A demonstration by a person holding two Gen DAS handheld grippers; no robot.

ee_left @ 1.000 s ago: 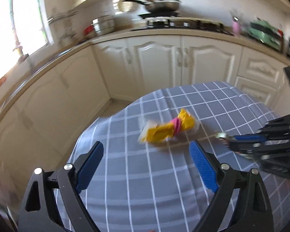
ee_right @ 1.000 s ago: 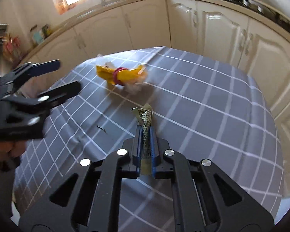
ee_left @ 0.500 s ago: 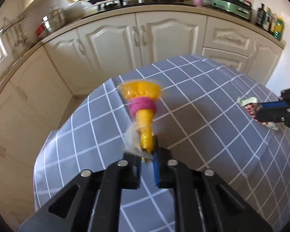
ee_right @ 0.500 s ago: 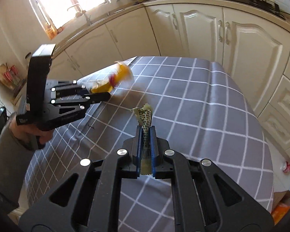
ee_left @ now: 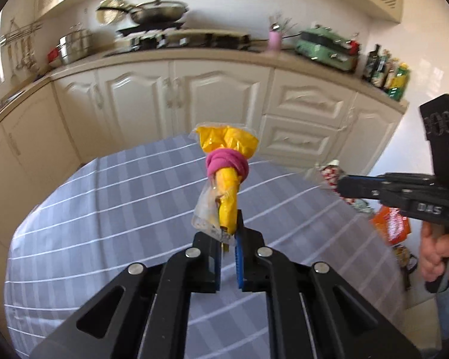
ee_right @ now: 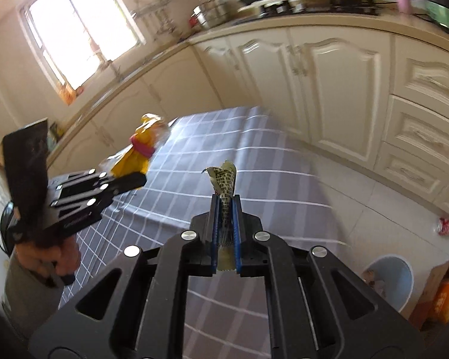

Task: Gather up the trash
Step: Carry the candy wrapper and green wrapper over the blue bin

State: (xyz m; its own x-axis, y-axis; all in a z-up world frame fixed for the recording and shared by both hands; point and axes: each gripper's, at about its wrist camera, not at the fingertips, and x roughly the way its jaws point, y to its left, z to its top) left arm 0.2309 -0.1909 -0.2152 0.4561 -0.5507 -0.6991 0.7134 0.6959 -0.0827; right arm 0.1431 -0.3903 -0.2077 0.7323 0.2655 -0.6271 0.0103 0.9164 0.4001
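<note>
My left gripper (ee_left: 230, 233) is shut on the lower end of a yellow plastic wrapper (ee_left: 229, 176) tied with a pink band, held up above the grey checked tablecloth (ee_left: 119, 203). That wrapper (ee_right: 137, 154) and the left gripper (ee_right: 134, 182) also show at the left of the right wrist view. My right gripper (ee_right: 224, 206) is shut on a crumpled printed wrapper (ee_right: 223, 179), lifted over the table's far edge. In the left wrist view the right gripper (ee_left: 344, 185) comes in from the right, a red-and-white scrap (ee_left: 329, 173) sticking out of its tip.
A pale blue bin (ee_right: 389, 281) stands on the tiled floor at lower right, beside an orange box (ee_right: 446, 299). A small red-and-white object (ee_right: 444, 226) lies on the floor. Cream cabinets (ee_left: 194, 104) and a worktop with pans ring the table. A hand (ee_left: 437, 257) grips the right handle.
The left gripper shut on the yellow wrapper and lifted it off the cloth. Both grippers swung rightwards, the right one still holding its wrapper, and the floor and bin came into view.
</note>
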